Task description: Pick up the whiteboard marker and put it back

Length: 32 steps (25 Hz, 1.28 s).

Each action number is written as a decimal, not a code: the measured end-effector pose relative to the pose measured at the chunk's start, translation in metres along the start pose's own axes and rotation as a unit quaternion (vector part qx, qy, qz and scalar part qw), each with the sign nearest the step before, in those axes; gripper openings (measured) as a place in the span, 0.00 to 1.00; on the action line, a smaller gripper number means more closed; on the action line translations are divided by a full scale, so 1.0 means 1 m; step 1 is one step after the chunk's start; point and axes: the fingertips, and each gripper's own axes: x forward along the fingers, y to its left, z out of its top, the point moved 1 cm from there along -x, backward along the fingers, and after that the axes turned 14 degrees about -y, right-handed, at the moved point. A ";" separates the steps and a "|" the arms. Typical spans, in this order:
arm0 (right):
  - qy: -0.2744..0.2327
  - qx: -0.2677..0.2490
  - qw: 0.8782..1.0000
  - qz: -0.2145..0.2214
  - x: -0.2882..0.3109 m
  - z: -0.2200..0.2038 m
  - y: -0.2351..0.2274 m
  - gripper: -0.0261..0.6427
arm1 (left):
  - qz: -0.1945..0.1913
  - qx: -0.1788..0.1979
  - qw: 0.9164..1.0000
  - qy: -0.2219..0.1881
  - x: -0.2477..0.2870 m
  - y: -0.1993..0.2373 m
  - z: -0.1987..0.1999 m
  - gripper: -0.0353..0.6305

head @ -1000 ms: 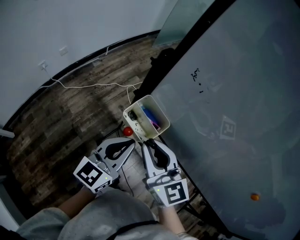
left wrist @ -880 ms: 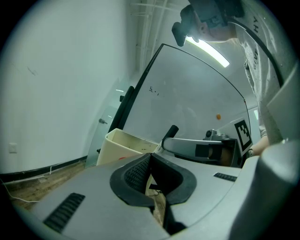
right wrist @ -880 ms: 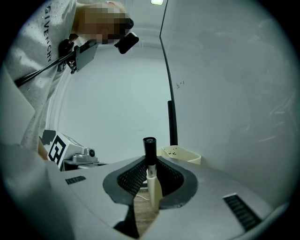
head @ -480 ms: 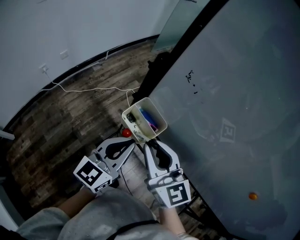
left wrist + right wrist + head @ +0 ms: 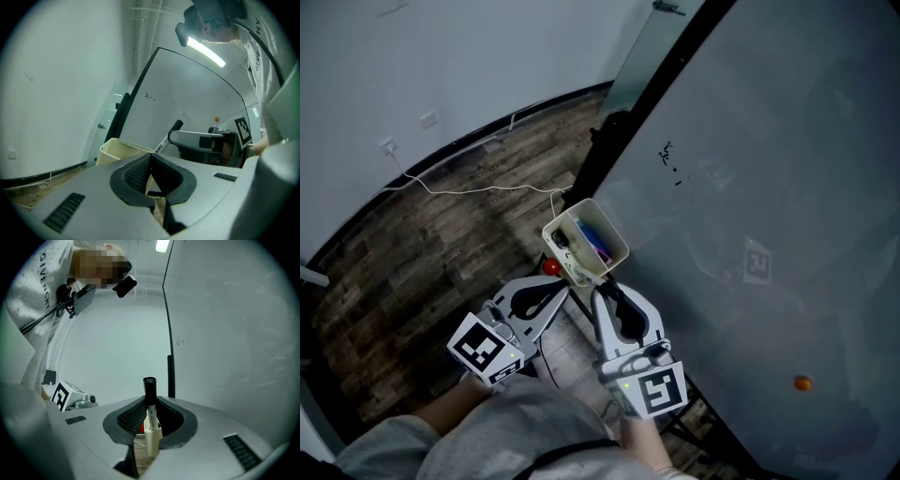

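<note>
The whiteboard (image 5: 769, 234) filled the right half of the head view, and its top and right edges were cut off by the frame. The wooden floor (image 5: 422, 244) and the white wall (image 5: 412, 56) took up the left. Your grey garment (image 5: 516, 431) was cut off along the bottom edge and covered both wrists.

The cream bin (image 5: 573, 265) stood at the foot of the whiteboard, and it held blue and pink items too small to name.

Your right gripper (image 5: 602, 292) pointed at the bin's near side. Its jaws were narrowed onto the marker (image 5: 149, 392), with a pad against each side. The marker stood upright between them, black cap uppermost, just beside the bin. From the head view it was almost wholly hidden under the jaws. The left gripper view showed its white printed barrel and cap slanting out past the right gripper's tip. A cream block (image 5: 152, 441) sat at the marker's lower end, and you could not have told from any view what it was. Nor could it be told whether the marker touched the bin.

Your left gripper (image 5: 562, 289) lay just left of the right one. Its tips met and nothing was between them.

A white cable (image 5: 487, 187) trailed over the floor. A red object (image 5: 550, 266) was largely hidden between the bin and the left gripper. An orange dot (image 5: 803, 382) and a small black scribble (image 5: 668, 157) marked the whiteboard, and the scribble was illegible.
</note>
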 end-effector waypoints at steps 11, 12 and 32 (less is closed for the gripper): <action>-0.018 -0.005 1.000 0.003 -0.009 0.022 0.005 0.15 | 0.000 0.010 1.000 -0.008 -0.004 -0.012 0.008 0.08; -0.020 -0.005 1.000 0.003 -0.010 0.023 0.005 0.15 | -0.001 0.011 1.000 -0.008 -0.004 -0.013 0.007 0.08; -0.053 0.000 0.998 0.036 -0.021 0.058 0.020 0.15 | 0.014 0.030 0.999 -0.022 -0.023 -0.034 0.022 0.08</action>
